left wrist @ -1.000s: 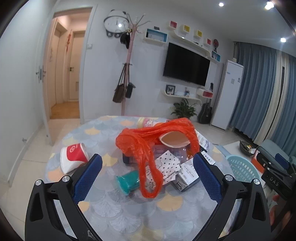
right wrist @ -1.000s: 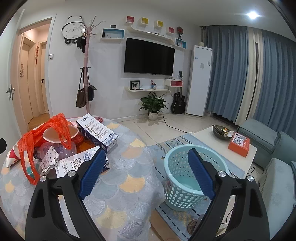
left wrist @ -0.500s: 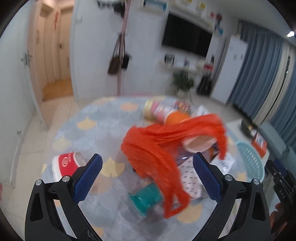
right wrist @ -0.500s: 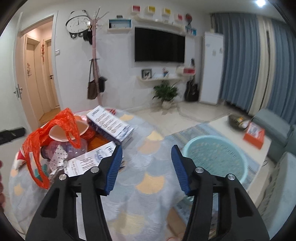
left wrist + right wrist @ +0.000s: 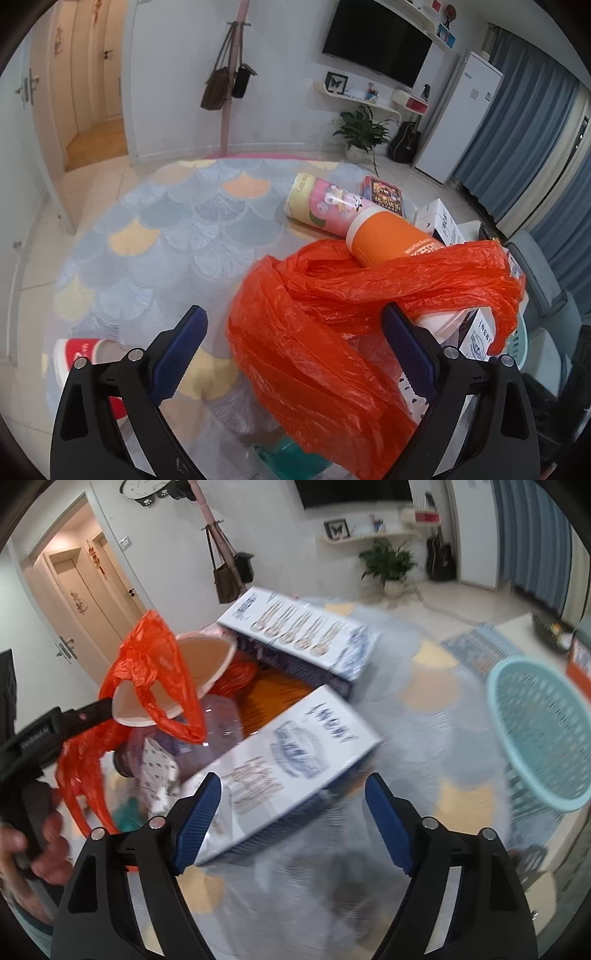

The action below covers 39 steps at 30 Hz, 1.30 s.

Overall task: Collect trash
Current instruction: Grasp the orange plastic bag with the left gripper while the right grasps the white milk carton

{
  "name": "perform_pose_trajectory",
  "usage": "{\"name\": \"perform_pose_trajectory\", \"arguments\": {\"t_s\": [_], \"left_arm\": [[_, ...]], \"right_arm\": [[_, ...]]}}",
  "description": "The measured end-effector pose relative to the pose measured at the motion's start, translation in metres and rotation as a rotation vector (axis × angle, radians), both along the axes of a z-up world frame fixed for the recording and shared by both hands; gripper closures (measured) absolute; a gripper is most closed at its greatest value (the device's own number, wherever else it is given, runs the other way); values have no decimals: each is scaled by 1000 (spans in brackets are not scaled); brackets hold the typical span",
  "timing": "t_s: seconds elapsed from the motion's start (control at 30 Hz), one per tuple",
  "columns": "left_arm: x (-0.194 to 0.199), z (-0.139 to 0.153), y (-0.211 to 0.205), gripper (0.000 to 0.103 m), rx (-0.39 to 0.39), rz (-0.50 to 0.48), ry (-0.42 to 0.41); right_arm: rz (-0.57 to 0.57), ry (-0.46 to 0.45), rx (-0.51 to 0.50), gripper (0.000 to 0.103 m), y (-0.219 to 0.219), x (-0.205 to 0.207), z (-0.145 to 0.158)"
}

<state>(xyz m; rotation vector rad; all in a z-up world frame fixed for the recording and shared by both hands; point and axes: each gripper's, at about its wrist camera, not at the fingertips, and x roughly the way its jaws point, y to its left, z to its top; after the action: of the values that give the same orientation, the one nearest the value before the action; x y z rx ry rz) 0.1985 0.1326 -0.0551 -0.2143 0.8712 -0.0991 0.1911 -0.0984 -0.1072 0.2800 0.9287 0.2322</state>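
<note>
An orange plastic bag [image 5: 332,332] lies crumpled over boxes, a paper bowl [image 5: 173,679] and an orange canister [image 5: 391,240] on the scallop-patterned tabletop [image 5: 177,236]. The left gripper [image 5: 291,350] hangs above it, jaws released wide. The right gripper [image 5: 291,816], jaws opening and empty, hovers over a white carton [image 5: 288,760], with a teal basket [image 5: 539,731] beside the table.

Even, soft indoor light is noted in both views; no hard shadows are cast. Heavy barrel distortion and black vignetting are recorded at all edges. Motion blur is seen in the right wrist view, worst from 3 to 6 o'clock.
</note>
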Motion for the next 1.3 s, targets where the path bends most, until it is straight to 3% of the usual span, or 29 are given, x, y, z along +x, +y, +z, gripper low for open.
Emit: {"name": "perform_pose_trajectory", "arguments": {"t_s": [0.13, 0.33, 0.53, 0.67, 1.0, 1.3], "left_arm": [[1, -2, -1, 12, -10, -9, -1], [7, -6, -1, 34, -43, -28, 5], [-2, -1, -2, 61, -50, -35, -49], [-15, 9, -5, 72, -45, -47, -95], [-47, 38, 3, 77, -80, -33, -201], [-66, 56, 1, 77, -96, -48, -253]], "right_arm": [[-20, 45, 40, 17, 9, 10, -5], [-29, 107, 44, 13, 26, 22, -16], [7, 83, -20, 14, 28, 16, -13], [27, 79, -31, 23, 24, 4, -10], [102, 33, -108, 44, -7, -22, 8], [45, 59, -117, 39, -25, -18, 6]]}}
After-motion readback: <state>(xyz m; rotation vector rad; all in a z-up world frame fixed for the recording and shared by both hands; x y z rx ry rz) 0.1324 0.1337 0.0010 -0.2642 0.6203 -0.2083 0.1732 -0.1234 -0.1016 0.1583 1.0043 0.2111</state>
